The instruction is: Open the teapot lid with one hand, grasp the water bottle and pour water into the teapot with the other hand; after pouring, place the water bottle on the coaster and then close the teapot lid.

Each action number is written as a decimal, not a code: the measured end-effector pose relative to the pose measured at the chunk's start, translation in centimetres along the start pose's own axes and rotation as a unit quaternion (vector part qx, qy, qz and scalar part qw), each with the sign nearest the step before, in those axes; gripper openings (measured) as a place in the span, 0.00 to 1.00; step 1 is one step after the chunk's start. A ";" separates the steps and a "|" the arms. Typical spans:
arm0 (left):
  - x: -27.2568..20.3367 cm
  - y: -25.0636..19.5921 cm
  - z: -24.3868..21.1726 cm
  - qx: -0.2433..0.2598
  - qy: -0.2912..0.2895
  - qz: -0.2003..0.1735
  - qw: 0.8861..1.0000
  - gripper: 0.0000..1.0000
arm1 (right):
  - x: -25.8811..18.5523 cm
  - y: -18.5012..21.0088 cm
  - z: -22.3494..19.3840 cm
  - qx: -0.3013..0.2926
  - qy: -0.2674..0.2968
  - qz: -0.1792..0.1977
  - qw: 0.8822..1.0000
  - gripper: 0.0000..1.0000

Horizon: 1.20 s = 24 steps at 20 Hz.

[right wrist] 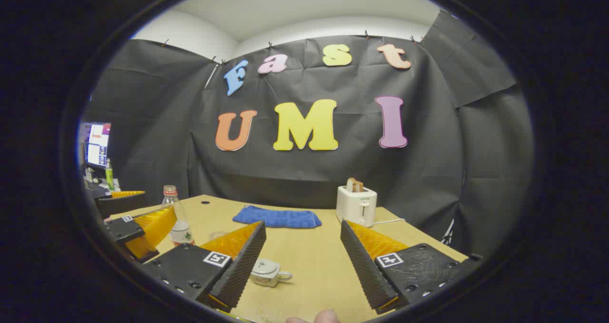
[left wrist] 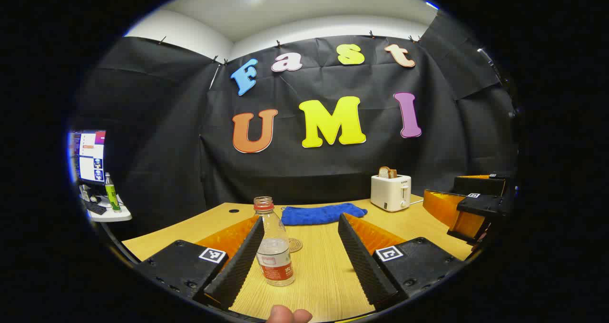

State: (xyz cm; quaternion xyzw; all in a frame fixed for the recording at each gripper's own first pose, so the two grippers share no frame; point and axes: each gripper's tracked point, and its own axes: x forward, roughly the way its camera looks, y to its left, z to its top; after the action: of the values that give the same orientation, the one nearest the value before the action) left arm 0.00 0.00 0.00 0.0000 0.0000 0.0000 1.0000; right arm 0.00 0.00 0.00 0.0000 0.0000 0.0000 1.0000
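We are seeing the left gripper (left wrist: pixel 302 261) standing wide open, holding nothing; the water bottle (left wrist: pixel 274 244), uncapped and upright on the table (left wrist: pixel 323 275), is sitting between its fingers, close beside the left one, contact unclear. The coaster (left wrist: pixel 295 245) is lying just behind the bottle. We are seeing the right gripper (right wrist: pixel 302 261) also spread wide and empty, with the teapot (right wrist: pixel 267 271), lid on, resting beside its left finger. A blue cloth (right wrist: pixel 277 218) and a toaster (right wrist: pixel 356 205) are sitting farther back.

No legible text was found. The water bottle (left wrist: pixel 274 254) label and the small mark on the toaster (left wrist: pixel 390 192) front were too small to read.
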 end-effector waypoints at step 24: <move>-0.4 2.1 1.1 0.004 -0.010 0.025 1.000 0.98 | 1.2 1.6 -2.7 0.003 0.018 0.013 1.000 0.97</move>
State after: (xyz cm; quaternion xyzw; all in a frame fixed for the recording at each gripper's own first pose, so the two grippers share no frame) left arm -0.43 2.14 1.14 0.0044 -0.0105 0.0247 0.9996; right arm 1.21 1.58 -2.66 0.0030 0.0180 0.0126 0.9998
